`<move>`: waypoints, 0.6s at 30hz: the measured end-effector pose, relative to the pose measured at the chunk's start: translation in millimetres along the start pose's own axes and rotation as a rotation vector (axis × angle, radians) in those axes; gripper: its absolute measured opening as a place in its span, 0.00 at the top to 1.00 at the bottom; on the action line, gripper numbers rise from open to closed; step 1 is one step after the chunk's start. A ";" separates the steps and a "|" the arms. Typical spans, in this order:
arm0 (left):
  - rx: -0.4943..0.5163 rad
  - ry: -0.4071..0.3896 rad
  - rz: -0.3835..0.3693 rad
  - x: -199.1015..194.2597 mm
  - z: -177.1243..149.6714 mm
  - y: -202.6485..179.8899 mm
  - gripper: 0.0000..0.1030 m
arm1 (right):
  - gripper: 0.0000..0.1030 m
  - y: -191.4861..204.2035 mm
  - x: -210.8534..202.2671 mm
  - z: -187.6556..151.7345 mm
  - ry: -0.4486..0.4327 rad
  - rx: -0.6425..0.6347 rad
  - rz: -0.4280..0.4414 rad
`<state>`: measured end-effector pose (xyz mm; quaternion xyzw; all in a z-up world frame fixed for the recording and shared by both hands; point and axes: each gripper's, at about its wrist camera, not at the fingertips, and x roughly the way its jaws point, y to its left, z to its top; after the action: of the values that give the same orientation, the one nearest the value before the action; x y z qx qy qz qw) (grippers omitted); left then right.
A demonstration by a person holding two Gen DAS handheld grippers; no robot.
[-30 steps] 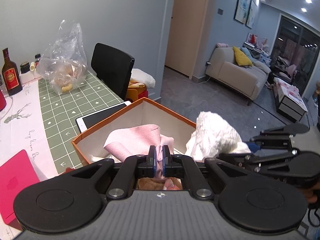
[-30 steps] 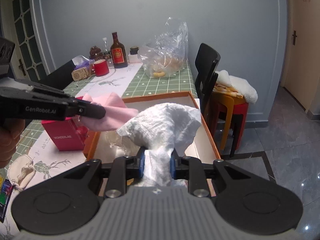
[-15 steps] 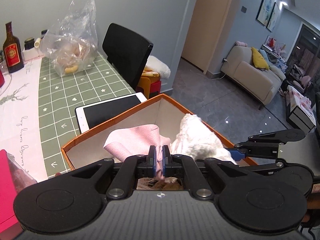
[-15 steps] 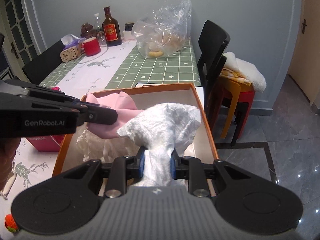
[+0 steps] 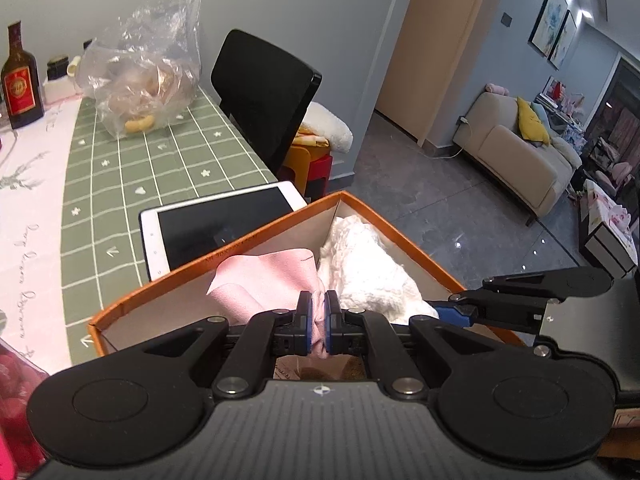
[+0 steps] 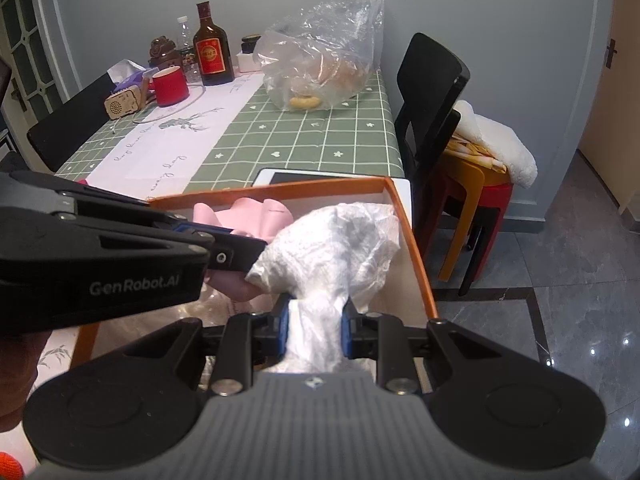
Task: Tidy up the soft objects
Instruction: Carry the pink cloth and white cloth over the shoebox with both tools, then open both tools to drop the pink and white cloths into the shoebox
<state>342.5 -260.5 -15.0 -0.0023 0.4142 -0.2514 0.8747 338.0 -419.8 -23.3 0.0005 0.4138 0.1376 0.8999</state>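
Nearest the lens, the left hand-held gripper (image 5: 316, 326) is clamped tight on a fold of the pink cloth (image 5: 272, 276), its blue pads (image 5: 305, 322) pinching the fabric with almost no gap between them; the cloth hangs inside the orange-rimmed box (image 5: 248, 242), over its near half, and fans up toward the box's far wall; the right hand-held gripper (image 6: 316, 330) is closed partway on the white fluffy cloth (image 6: 332, 248), its jaws pressing a thick neck of the material from both sides; that white cloth bulges above the pads and sits inside the box, toward its right wall and far corner, touching the pink cloth at its left edge; in the right wrist view the left tool crosses in front of the box from the left, and part of the person's hand (image 6: 18, 376) shows at the left edge; just behind the box, touching or nearly touching its far wall, a white tablet (image 5: 216, 226) lies flat on the tabletop (image 5: 120, 176); farther beyond the box stand a clear plastic bag (image 6: 324, 52), a brown bottle (image 6: 212, 50) and a red mug (image 6: 170, 86); to the right of the box, past the tabletop edge, is a black chair (image 6: 432, 92).
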 end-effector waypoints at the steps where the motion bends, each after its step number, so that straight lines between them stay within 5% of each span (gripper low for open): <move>1: -0.004 0.007 0.004 4.1 -0.7 0.8 0.95 | 0.78 -2.0 2.7 -1.3 0.002 0.005 0.001; 7: -0.015 0.072 0.022 23.6 -7.7 2.8 0.93 | 0.78 -7.7 20.2 -4.4 0.034 0.013 0.008; 12: -0.034 0.128 0.088 31.8 -11.4 6.5 0.74 | 0.73 2.8 37.0 -7.1 0.069 -0.047 -0.025; 18: -0.061 0.083 0.069 11.6 -7.7 14.5 0.52 | 0.56 6.9 34.5 -9.1 0.060 -0.058 -0.014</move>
<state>349.4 -251.4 -31.5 -0.0041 0.4575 -0.2081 0.8645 351.0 -405.6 -54.2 -0.0327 0.4362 0.1434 0.8877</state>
